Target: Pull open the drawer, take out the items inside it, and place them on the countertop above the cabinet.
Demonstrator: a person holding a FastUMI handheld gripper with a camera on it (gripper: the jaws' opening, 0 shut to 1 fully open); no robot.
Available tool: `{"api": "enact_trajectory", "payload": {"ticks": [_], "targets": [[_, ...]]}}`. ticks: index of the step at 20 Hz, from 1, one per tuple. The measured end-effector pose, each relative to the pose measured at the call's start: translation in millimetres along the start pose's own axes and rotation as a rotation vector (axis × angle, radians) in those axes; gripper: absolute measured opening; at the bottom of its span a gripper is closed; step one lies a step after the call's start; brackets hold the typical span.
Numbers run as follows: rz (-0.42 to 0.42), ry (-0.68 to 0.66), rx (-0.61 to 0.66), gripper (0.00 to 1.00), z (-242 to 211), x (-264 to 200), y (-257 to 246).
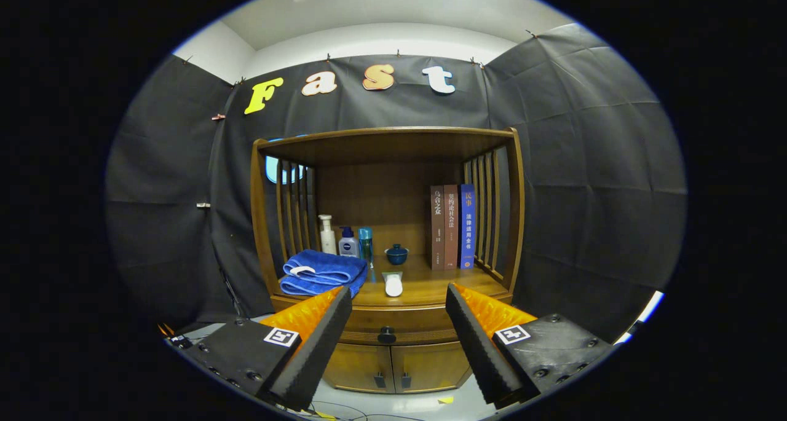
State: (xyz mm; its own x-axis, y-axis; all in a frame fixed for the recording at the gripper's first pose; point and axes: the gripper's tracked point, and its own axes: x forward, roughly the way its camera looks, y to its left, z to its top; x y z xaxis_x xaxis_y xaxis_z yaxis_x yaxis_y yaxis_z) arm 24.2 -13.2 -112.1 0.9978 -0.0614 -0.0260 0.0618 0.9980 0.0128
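1. One hand-held gripper (398, 341) is in service, fingers spread wide and holding nothing.
2. The shut wooden drawer (424, 332) lies straight ahead beyond the fingertips, under the wooden desk (430, 286); contents hidden.
3. Its small dark round knob (387, 334) sits between the fingers, apart from both. Judged the only hold: rigid, smooth, likely slippery; pinch it squarely.
4. The drawer should slide stiffly; pull straight back.
5. A folded blue towel (323, 272) occupies the desk beyond the left finger.

Dim booth, light from ceiling; cabinet (386, 224) sharp at centre, strong fisheye bend at edges, no glare.
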Motion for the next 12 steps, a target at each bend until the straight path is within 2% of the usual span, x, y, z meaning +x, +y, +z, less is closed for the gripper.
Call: {"api": "enact_trajectory", "payload": {"ticks": [12], "targets": [[0.03, 0.009, -0.016, 1.0, 11.9, -17.1, 9.2]]}}
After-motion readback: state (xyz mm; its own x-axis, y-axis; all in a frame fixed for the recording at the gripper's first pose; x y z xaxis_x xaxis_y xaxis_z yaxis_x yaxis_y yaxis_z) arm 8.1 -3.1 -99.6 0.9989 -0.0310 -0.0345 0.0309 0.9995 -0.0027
